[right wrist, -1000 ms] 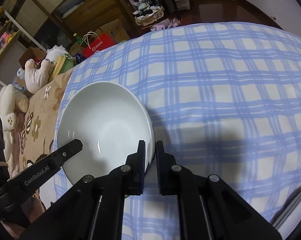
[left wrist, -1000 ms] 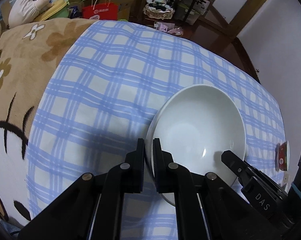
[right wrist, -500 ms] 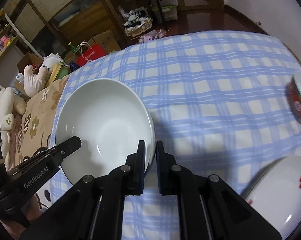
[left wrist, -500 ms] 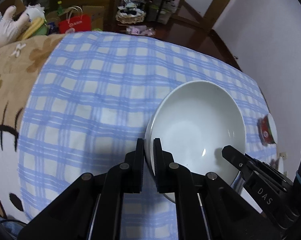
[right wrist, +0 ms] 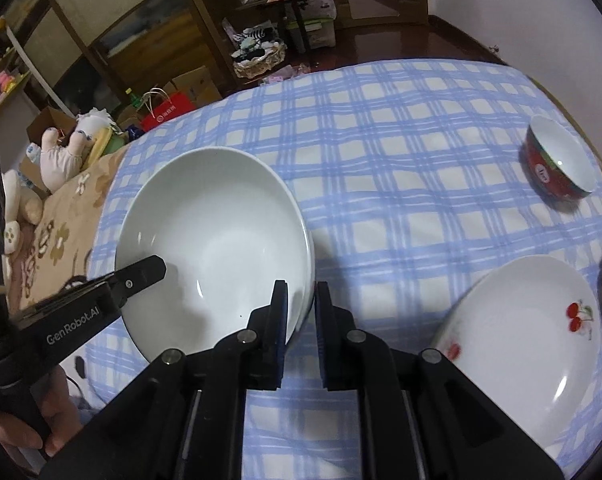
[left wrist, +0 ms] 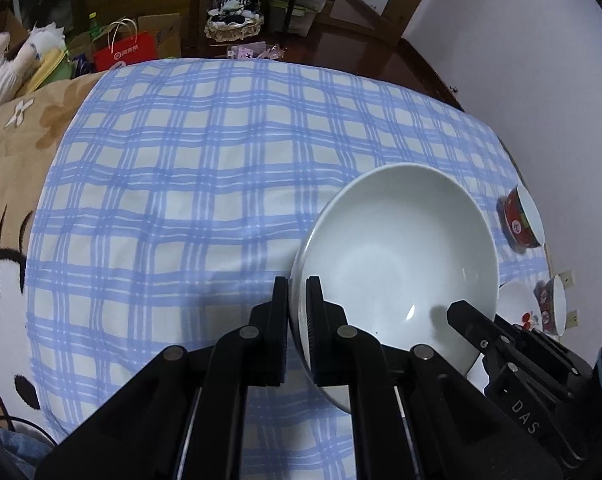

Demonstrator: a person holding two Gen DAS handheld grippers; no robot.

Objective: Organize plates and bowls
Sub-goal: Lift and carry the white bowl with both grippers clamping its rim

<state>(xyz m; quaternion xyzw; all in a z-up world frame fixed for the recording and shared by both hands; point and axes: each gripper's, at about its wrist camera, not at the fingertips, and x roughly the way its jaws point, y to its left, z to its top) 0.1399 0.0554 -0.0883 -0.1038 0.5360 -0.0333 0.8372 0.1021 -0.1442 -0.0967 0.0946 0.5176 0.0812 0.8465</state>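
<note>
A large plain white bowl [left wrist: 397, 248] [right wrist: 213, 232] hangs tilted just above the blue checked cloth [left wrist: 181, 200], gripped from both sides. My left gripper [left wrist: 298, 292] is shut on the bowl's left rim, one finger inside and one outside. My right gripper [right wrist: 301, 300] straddles the opposite rim; its jaws are opening slightly, and the rim still fills the gap between the pads. Each gripper's inner finger shows in the other's view, inside the bowl.
To the right on the cloth stand a red bowl [right wrist: 557, 164] [left wrist: 521, 216], a white plate with cherries [right wrist: 521, 320] and a patterned bowl [left wrist: 555, 304] at the edge. A brown blanket [left wrist: 13, 140] covers the left. A hand [right wrist: 41, 420] holds the left gripper.
Both grippers have carried the white bowl to the right over the cloth. The red bowl and the cherry plate have come into view. The right jaws stand slightly wider.
</note>
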